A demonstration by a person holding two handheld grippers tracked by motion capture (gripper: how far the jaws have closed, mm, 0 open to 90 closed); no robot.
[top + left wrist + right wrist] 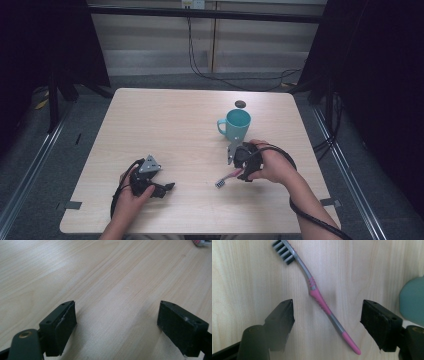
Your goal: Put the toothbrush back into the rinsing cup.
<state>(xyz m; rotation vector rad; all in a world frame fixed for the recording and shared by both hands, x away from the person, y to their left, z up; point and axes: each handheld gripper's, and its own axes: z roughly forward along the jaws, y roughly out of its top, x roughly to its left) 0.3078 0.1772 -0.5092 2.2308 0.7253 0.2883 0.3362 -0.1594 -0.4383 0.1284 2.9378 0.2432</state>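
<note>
My right gripper (327, 322), jaws wide, straddles the slim pink-and-grey plastic toothbrush (319, 298) lying diagonal on the pale wooden table (165, 125); closing off-centre could pivot it toward the nearby teal ceramic mug (236, 124); left gripper (117, 327) rests wide, empty.

In the high view, the right gripper (243, 162) and its hand cover most of the toothbrush (226, 178). At the right edge of the right gripper view, the teal mug (413, 301) is cut off and blurred. The small dark object (240, 104) behind the mug is too small to identify.
</note>
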